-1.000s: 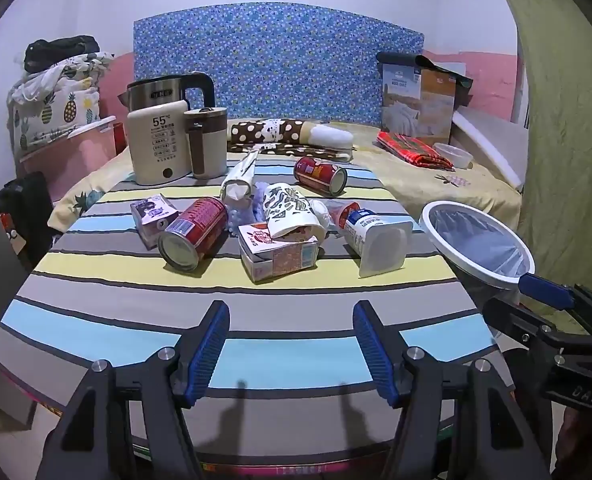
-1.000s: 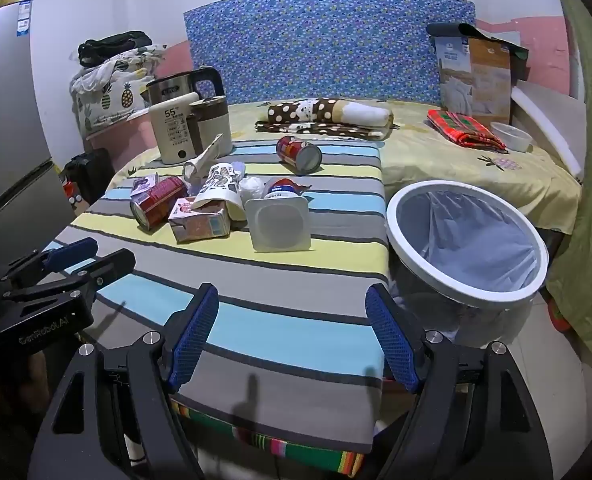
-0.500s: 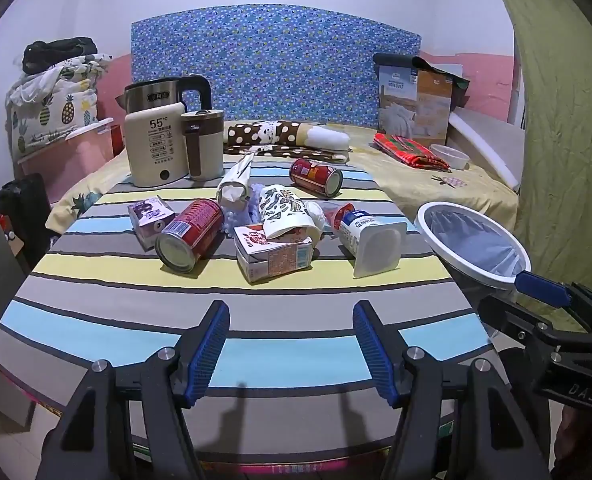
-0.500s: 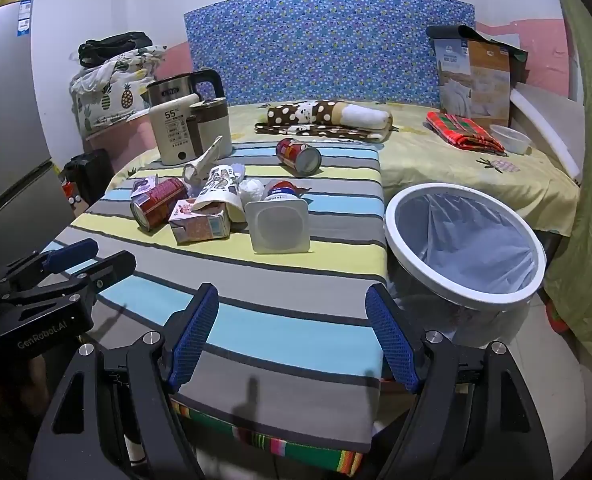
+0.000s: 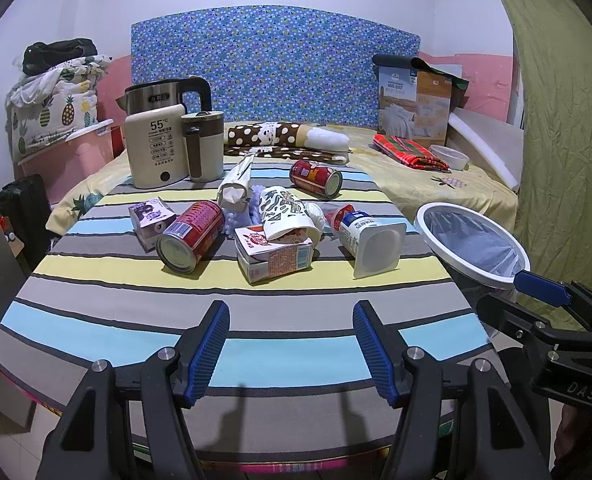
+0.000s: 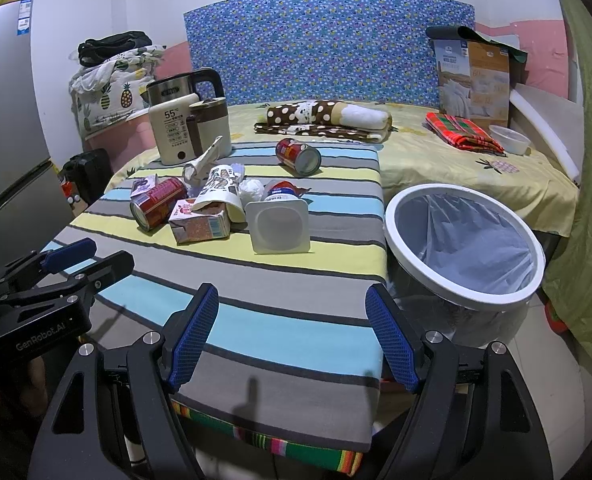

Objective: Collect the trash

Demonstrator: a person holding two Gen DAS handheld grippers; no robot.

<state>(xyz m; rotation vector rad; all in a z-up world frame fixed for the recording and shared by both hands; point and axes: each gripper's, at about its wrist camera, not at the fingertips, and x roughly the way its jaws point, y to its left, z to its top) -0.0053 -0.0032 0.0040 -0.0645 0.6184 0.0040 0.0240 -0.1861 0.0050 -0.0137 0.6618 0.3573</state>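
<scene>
Trash lies in a heap on the striped tablecloth [image 5: 288, 344]: a red can [image 5: 190, 236] on its side, a pink drink carton [image 5: 274, 254], a patterned paper cup [image 5: 286, 216], a white yogurt tub [image 5: 371, 240], a small purple carton [image 5: 150, 218] and a second red can [image 5: 315, 178] farther back. A white-rimmed bin [image 6: 463, 240] lined with a bag stands off the table's right side. My left gripper [image 5: 292, 348] is open above the near table edge, nothing between its fingers. My right gripper [image 6: 292, 336] is open too, near the table's front right corner, left of the bin.
A cream kettle [image 5: 158, 148] and a brown-lidded jug [image 5: 204, 146] stand at the table's back left. Behind is a bed with a dotted pillow [image 5: 284, 140], a checked cloth [image 5: 409, 152] and a box [image 5: 413, 104]. A green curtain [image 5: 567, 120] hangs on the right.
Both views shift only slightly; the left gripper drifts a little, so the heap sits slightly differently in frame. Both grippers stay open and nothing on the table has moved.
</scene>
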